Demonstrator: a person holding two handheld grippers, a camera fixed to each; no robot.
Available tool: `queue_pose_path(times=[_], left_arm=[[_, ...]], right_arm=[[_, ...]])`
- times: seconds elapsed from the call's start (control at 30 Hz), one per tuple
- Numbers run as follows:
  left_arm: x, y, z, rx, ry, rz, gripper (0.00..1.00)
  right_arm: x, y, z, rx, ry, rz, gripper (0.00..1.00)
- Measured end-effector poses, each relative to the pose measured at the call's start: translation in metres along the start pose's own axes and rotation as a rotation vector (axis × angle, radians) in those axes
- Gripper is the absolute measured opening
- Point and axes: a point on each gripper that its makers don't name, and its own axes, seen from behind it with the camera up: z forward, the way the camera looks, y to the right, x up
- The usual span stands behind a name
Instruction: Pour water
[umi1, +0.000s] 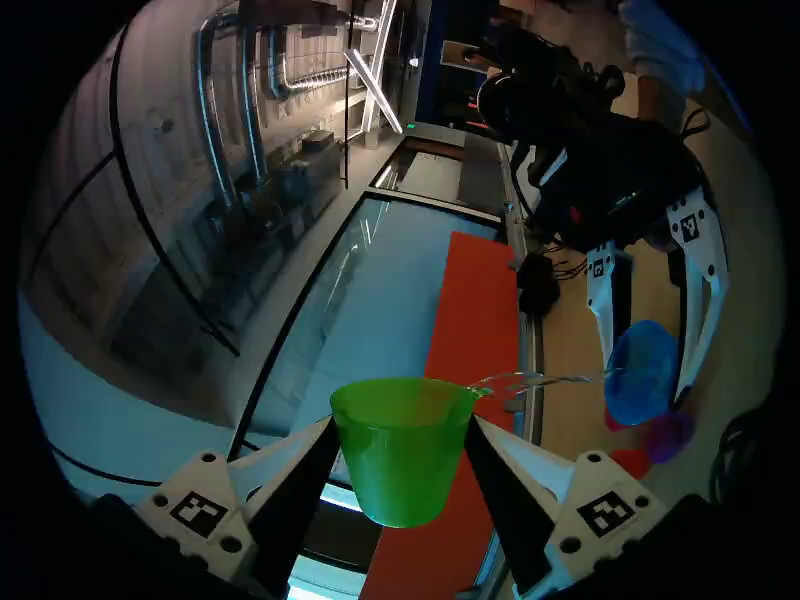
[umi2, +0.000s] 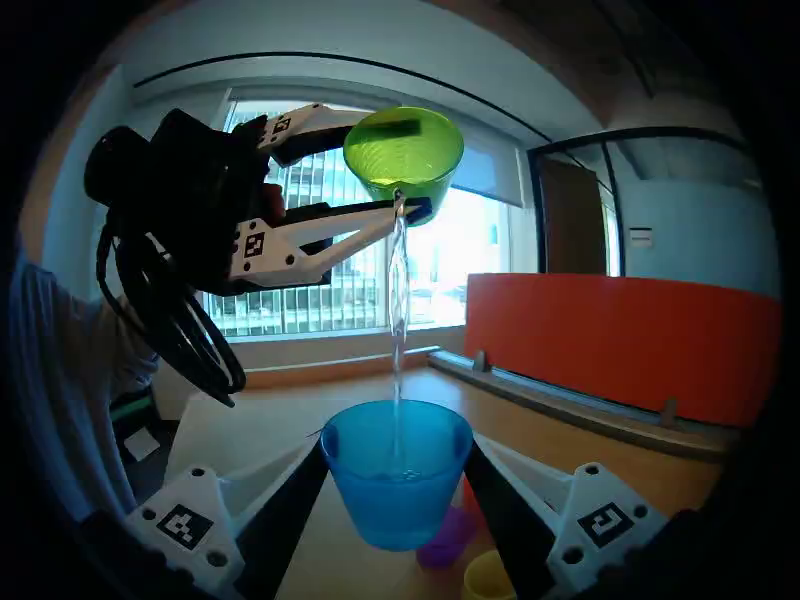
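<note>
An orange panel (umi2: 620, 340) stands along the table's (umi2: 520, 430) edge. On the table a purple cup (umi2: 450, 540) sits just beside what may be a yellow cup (umi2: 487, 580).

The left hand-held gripper (umi1: 400, 440) has its jaws closed against both sides of a green cup (umi1: 400, 475). In the right gripper view it hangs high (umi2: 385, 165), turned over so that the cup is tipped with its mouth facing down and forward, and a pale blue sleeve (umi2: 50, 400) shows behind it at the edge. The right hand-held gripper (umi2: 397, 470) is held low beneath it, level and pointing forward, its jaws pressed on either side of an upright blue cup (umi2: 397, 495).
</note>
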Motion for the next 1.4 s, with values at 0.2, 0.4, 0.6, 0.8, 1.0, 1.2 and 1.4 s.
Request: queue_pose_path(times=[0.2,0.4,0.6,0.8,1.0,1.2,1.4], left_arm=[[0.003,-0.001,0.000,-0.001,0.003,0.043,0.85],[0.006,0.000,0.001,0.005,0.006,0.071,0.85],[0.006,-0.002,0.002,0.012,0.004,0.115,0.85],[0.010,-0.004,0.002,0.016,0.010,0.154,0.85],[0.014,-0.006,0.001,0.025,0.011,0.204,0.85],[0.018,-0.005,0.001,0.031,0.017,0.259,0.85],[0.022,-0.003,-0.001,0.040,0.024,0.315,0.85]], right_arm=[[-0.001,0.000,0.000,0.000,0.002,0.000,0.91],[0.000,0.000,0.000,-0.001,0.003,-0.002,0.91],[-0.001,0.000,-0.001,-0.003,0.005,-0.003,0.91],[-0.002,0.001,-0.001,-0.006,0.005,-0.002,0.91],[-0.002,0.001,-0.002,-0.007,0.009,0.000,0.91],[0.000,0.001,-0.003,-0.007,0.010,-0.002,0.91],[0.000,0.002,-0.004,-0.008,0.012,-0.001,0.91]])
